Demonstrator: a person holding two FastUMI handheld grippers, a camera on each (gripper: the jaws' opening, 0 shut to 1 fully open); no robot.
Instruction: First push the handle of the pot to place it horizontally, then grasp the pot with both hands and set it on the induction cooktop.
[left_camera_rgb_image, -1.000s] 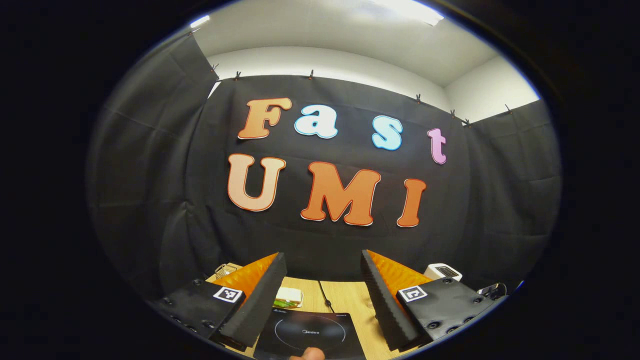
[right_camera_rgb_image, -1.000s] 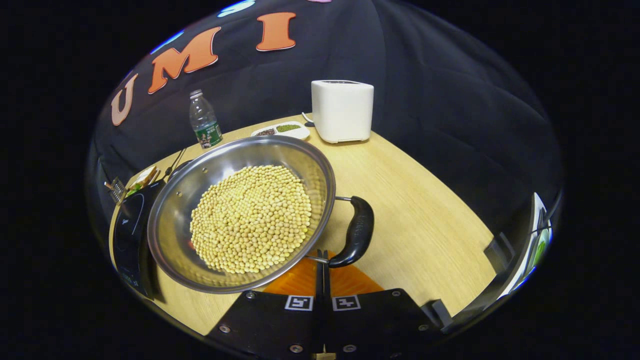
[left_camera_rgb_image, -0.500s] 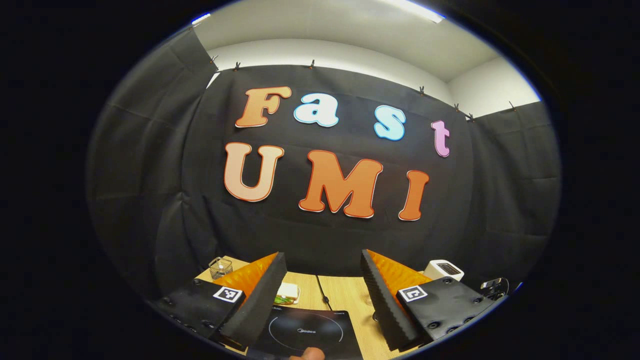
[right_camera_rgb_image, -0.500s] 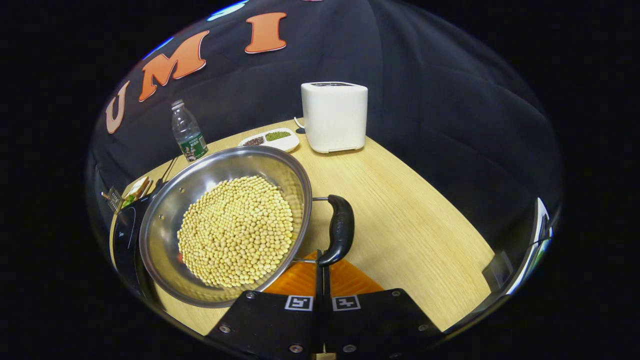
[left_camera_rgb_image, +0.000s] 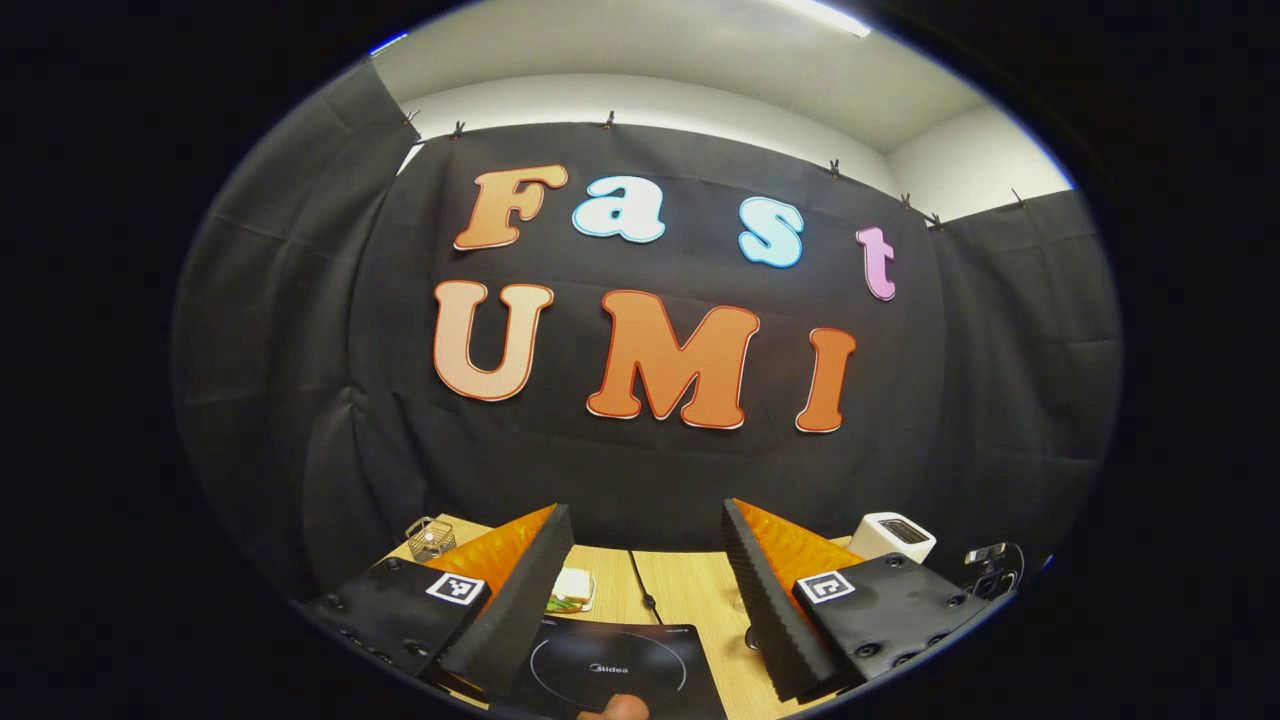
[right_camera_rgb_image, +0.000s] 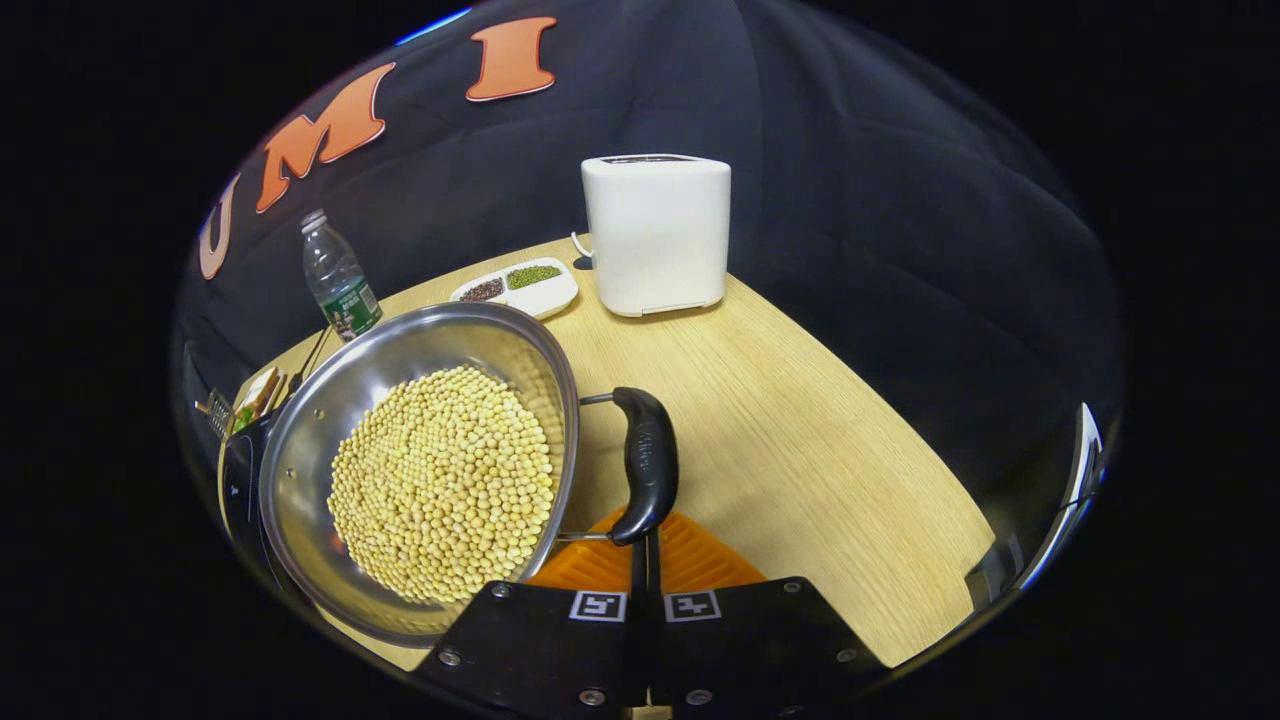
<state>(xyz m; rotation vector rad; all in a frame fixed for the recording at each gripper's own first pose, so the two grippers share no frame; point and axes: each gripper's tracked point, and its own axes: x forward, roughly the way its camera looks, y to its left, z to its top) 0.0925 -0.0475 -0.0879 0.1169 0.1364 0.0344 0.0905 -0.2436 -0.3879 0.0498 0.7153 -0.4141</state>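
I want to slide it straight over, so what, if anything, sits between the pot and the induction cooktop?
Nothing visible does. In the right gripper view the pot of beans already borders the induction cooktop, its rim overlapping the edge. The bottle, dish and toaster stand farther back.

steel pot (right_camera_rgb_image: 300, 440) of yellow beans | black handle (right_camera_rgb_image: 648, 463) sideways; partly over cooktop (right_camera_rgb_image: 238, 485)

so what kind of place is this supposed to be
Most likely a mock kitchen set up in a recording booth, not a real home. A wooden table carries a steel pot of soybeans, a white toaster and an induction cooktop, with black cloth hung behind.
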